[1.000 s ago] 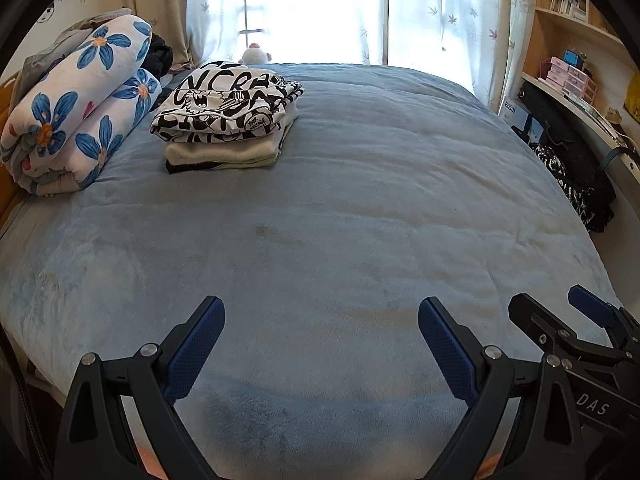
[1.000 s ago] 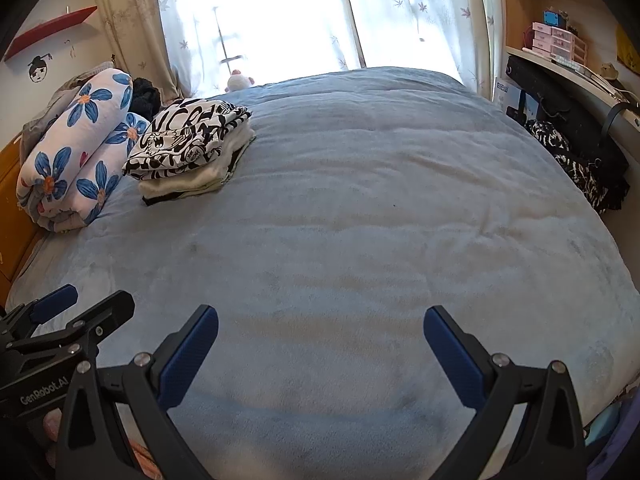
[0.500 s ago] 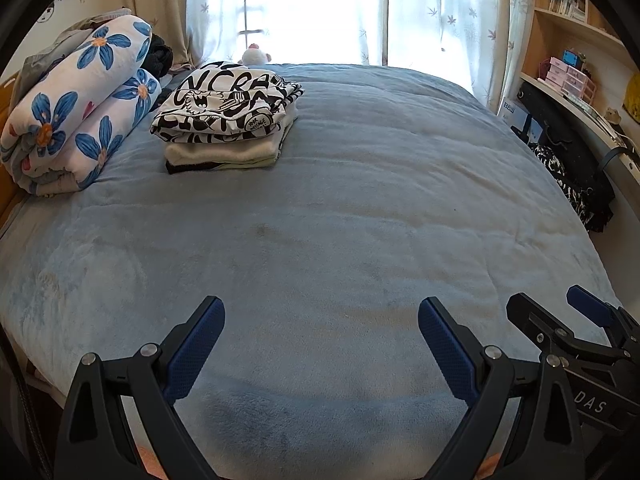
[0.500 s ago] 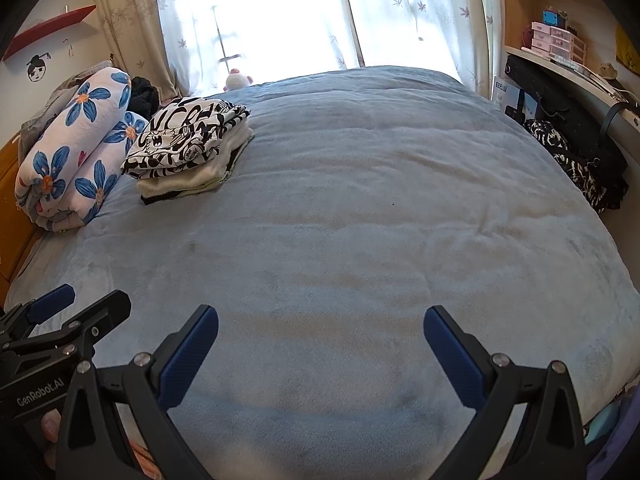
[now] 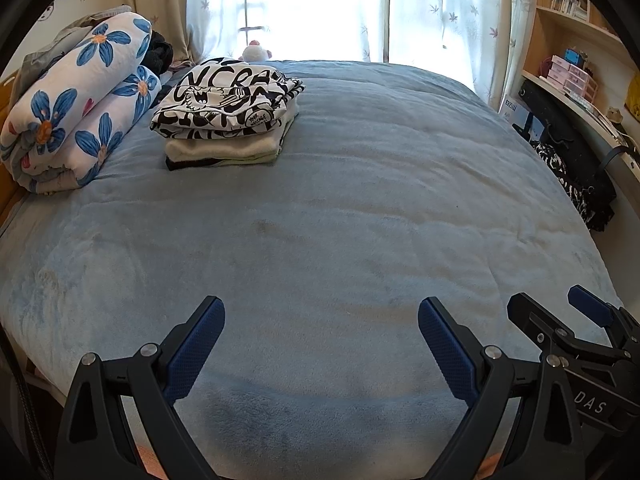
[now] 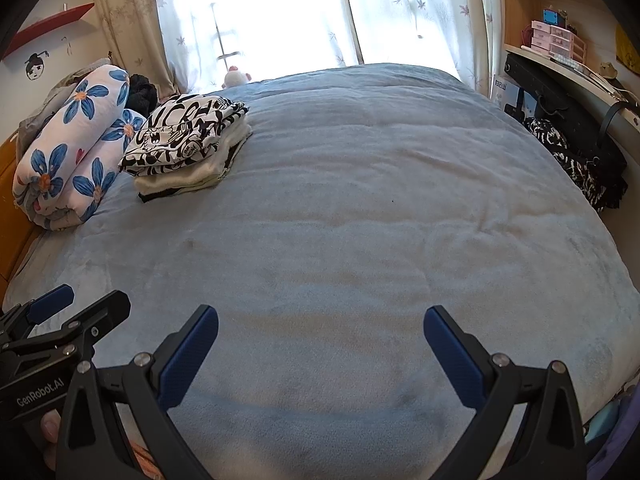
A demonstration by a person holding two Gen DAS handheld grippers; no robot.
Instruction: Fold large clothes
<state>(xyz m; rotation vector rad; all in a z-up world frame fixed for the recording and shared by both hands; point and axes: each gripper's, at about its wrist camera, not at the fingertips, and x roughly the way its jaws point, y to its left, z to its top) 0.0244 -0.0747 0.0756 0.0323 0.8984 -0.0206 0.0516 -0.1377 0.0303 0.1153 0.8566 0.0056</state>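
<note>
Spreading across nearly the whole of both views, the bed (image 5: 360,200) carries a pale blue fleece blanket and has no loose garment lying on its open middle. At its far left corner lies a rolled quilt (image 5: 76,112) with blue flowers, and just beside that sits the stack of folded clothes (image 5: 228,120), a black-and-white printed top over a cream piece and a dark one at the bottom. That stack looks like finished work, squared up and set out of the way. What is left is hard to judge: a dark patterned garment (image 5: 576,184) hangs off the bed's right edge under the shelf, and it may be the next piece, though nothing shows that for certain.

The left tongs (image 5: 320,344) hover low over the near edge of the bed with the jaws spread wide and nothing between them. The right tongs (image 6: 320,352) are likewise wide apart and empty, close beside the left pair.

Readable writing is sparse. The printed top shows large letters, "NCRA" among them, and a small round badge reading "YOUR MESSAGE". The left tongs' body reads "GenRobot.AI" in the right view; the right tongs' body shows "DAS". A box by the shelf has print too small to read.
</note>
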